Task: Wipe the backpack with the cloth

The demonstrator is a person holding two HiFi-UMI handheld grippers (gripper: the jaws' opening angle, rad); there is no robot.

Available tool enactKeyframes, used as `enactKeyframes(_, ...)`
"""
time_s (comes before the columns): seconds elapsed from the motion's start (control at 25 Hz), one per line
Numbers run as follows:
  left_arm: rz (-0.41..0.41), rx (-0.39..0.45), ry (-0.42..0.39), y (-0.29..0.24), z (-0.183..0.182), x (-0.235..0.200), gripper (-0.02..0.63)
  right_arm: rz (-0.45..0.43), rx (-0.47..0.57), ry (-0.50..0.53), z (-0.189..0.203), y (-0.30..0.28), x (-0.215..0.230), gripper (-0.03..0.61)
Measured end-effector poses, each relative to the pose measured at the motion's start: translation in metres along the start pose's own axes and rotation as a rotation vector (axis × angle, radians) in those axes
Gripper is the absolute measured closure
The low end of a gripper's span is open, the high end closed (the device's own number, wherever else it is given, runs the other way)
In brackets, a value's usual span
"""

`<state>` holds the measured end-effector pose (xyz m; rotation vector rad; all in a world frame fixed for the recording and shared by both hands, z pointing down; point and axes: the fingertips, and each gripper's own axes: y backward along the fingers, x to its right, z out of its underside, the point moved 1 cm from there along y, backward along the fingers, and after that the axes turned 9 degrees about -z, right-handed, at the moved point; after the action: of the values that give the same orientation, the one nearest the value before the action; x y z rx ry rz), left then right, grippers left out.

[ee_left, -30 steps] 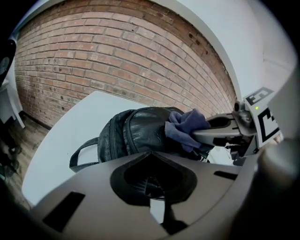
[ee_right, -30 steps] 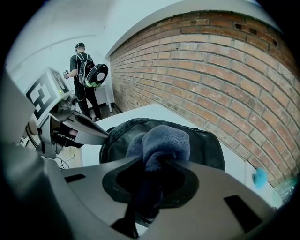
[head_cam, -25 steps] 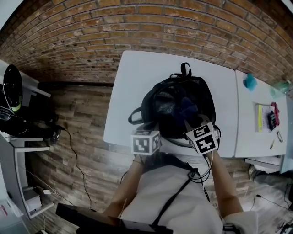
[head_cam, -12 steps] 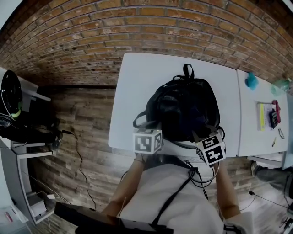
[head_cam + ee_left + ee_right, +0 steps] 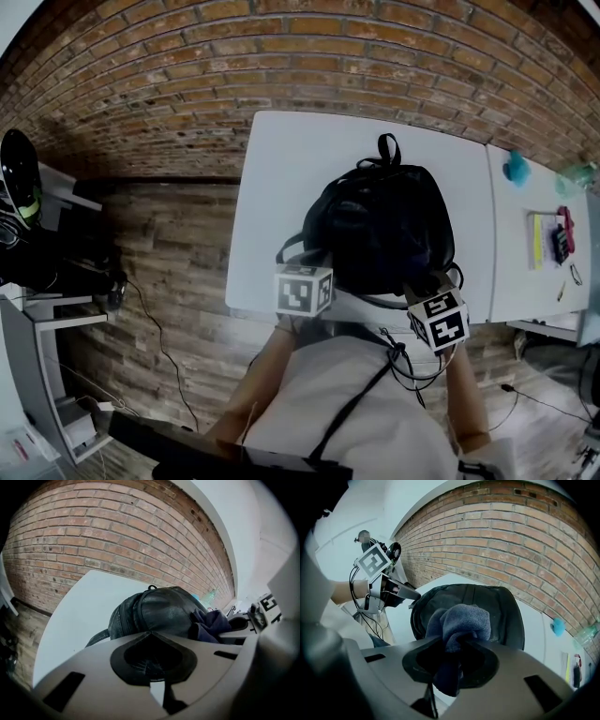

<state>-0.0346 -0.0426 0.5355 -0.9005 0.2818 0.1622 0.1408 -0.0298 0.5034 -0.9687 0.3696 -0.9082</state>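
**mk_77:** So where's the backpack sitting, and what's each hand got?

**rigwatcher:** The black leather-look backpack [image 5: 384,220] lies on the white table [image 5: 281,178]. Its carry handle points toward the brick wall [image 5: 281,56] and its bottom end sits at the table edge nearest the person. The right tongs [image 5: 457,641] are clamped on a dark blue cloth [image 5: 464,618]. It's bunched up, with a wad poking out past the tips and a tail hanging down behind them.

**mk_77:** Is the cloth actually on the bag?

**rigwatcher:** Pretty much. From the left gripper view it's up against the bag's near right side, down low by the bottom end.

**mk_77:** And the left one?

**rigwatcher:** The left tongs [image 5: 150,634] are closed, tips together, right at the bag's near left corner. There's dark wrinkled material between them, which looks like a pinch of the backpack itself. One shoulder strap [image 5: 291,248] loops out on the table just beside it.

**mk_77:** Anything else around?

**rigwatcher:** A second white table [image 5: 525,272] butts up on the right, with a small teal thing [image 5: 513,167] on it, well apart from the bag.
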Motion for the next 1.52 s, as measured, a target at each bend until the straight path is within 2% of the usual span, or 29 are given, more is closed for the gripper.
enactKeyframes(0.6,0.021,-0.011,-0.003,0.002,0.002,-0.012,0.611,0.006,-0.089,-0.007,0.016,0.003,-0.012,0.503)
enactKeyframes(0.92,0.038,-0.014,0.009,-0.002,0.000,-0.014,0.611,-0.038,-0.136,-0.013,0.019,0.007,-0.012,0.503)
enactKeyframes(1.12,0.036,-0.011,0.020,-0.001,-0.002,-0.017,0.611,-0.102,-0.071,0.004,-0.013,0.024,-0.012,0.503)
enactKeyframes(1.28,0.031,-0.008,0.030,-0.001,-0.003,-0.021,0.611,-0.086,-0.016,0.076,-0.051,0.038,-0.009,0.504)
enactKeyframes(1.52,0.030,-0.002,0.037,0.001,-0.004,-0.025,0.611,-0.024,0.238,0.148,-0.137,0.048,0.008,0.503)
